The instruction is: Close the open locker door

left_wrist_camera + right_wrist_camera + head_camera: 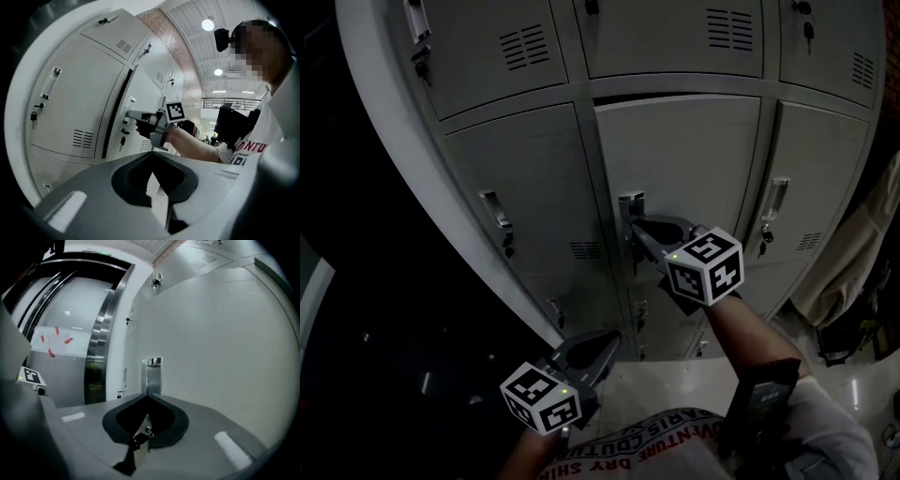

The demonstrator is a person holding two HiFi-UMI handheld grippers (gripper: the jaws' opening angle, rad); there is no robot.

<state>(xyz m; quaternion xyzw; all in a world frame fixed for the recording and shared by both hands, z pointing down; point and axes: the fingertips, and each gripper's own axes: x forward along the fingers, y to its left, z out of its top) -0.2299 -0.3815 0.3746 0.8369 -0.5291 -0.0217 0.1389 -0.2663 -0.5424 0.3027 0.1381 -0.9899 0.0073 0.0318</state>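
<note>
1. Grey metal locker door [689, 159], middle column, slightly ajar, dark gap along its top.
2. Right gripper [637, 228]: jaws together, empty, tips touching the door's handle [630, 202].
3. Left gripper [607, 342]: jaws together, empty, low, apart from the lockers [516, 178].

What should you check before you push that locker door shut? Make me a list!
1. Locker door shut all the way: not ok, a dark gap runs along its edge.
2. Right gripper ready to push: ok, jaws together, tip at the handle.
3. Left gripper out of the way: ok, shut, empty, low and away from the door.
4. Key clear: ok, it hangs below the handle.
5. Nothing inside blocking the door: cannot tell, too dark.
</note>
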